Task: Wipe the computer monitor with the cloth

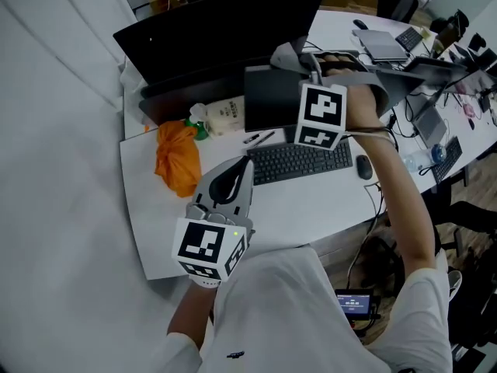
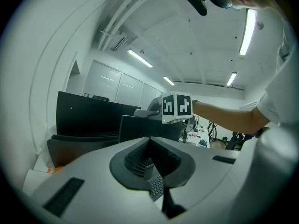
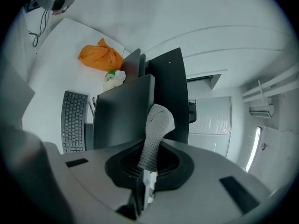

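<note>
- Left gripper [image 2: 164,202]: nearest to us, low over the front of the white desk [image 1: 311,212]. Its jaws are together with nothing between them. They point toward the keyboard [image 1: 299,162], well short of any screen.
- Right gripper [image 3: 141,185]: reached out past the keyboard, clearly the nearer tool to the screens. Its jaws are clamped on one end of the grey cloth [image 3: 156,129].
- Cloth: a knitted, waffle-textured grey strip. Its long axis runs straight out along the jaws and ends in a rounded, folded free end. It looks dry and soft, and stiff enough to stand out from the grip.
- Key relation: the free end lies at the upper edge of the near monitor [image 1: 268,99]. In the right gripper view the dark screen face spreads to the left of the cloth and below it. We cannot tell whether cloth and screen touch.
- We judge the coming stroke needs the cloth turned flat to the face, then drawn across it.
- Near monitor: dark, unlit, matte, thin-edged.
- Second monitor [image 1: 217,33]: larger, also dark, just behind the near one.
- Orange bag [image 1: 177,158]: lies left of the keyboard, clear of the work.
</note>
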`<state>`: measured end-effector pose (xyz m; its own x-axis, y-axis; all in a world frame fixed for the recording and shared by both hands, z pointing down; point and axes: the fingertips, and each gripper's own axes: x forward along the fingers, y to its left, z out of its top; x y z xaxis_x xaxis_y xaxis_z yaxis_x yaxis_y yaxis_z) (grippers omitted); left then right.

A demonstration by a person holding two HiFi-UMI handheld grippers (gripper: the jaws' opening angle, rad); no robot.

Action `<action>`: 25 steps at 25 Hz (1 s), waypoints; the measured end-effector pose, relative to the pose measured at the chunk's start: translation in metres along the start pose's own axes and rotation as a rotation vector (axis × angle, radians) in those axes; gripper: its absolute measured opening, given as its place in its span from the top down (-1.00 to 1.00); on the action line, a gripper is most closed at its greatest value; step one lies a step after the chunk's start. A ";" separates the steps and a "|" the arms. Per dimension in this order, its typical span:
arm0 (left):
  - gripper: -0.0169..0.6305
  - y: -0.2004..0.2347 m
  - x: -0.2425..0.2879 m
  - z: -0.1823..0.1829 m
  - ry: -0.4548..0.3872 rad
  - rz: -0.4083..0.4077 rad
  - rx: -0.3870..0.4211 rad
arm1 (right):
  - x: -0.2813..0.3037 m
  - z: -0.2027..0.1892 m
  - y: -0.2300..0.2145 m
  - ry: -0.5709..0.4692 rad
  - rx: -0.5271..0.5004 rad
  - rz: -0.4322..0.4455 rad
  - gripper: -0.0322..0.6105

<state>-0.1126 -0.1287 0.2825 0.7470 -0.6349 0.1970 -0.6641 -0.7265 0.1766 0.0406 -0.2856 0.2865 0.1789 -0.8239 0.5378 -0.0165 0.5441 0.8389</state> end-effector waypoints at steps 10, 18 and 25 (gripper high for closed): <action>0.89 -0.019 0.013 -0.002 0.018 -0.027 0.013 | 0.005 -0.078 0.008 0.147 -0.033 -0.006 0.81; 0.89 -0.035 0.029 0.000 0.028 -0.047 0.026 | 0.006 -0.123 0.007 0.208 -0.015 -0.016 0.81; 0.89 -0.050 0.045 -0.001 0.039 -0.066 0.036 | 0.008 -0.144 0.009 0.205 -0.006 -0.017 0.81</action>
<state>-0.0454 -0.1208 0.2831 0.7869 -0.5750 0.2240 -0.6113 -0.7760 0.1554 0.1835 -0.2645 0.2866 0.3755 -0.7839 0.4944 -0.0063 0.5313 0.8471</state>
